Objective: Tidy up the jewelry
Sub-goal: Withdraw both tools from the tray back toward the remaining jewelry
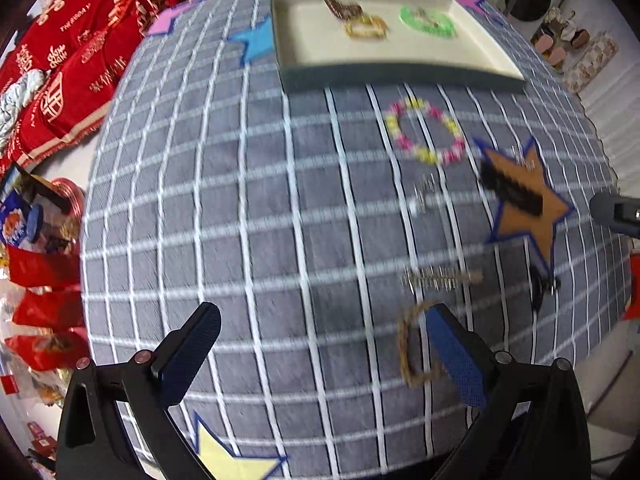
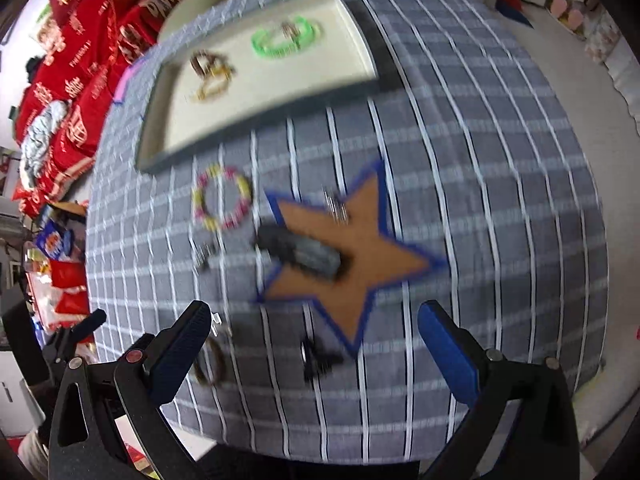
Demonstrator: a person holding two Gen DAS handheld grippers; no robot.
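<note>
black hair clip [image 2: 298, 254] lies diagonally

Red printed cloths [image 1: 80, 40] beside the grey checked tablecloth [image 1: 240, 200] with stars.

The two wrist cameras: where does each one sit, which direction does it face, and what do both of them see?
Left wrist: sits on the left gripper, looks steeply down on the checked tablecloth; its two open fingers show, and the other gripper's tip at the right edge.
Right wrist: sits on the right gripper, looks down at the orange star; its open fingers show.
Shared: the tray, green bracelet, pink-yellow bead bracelet, orange star.
</note>
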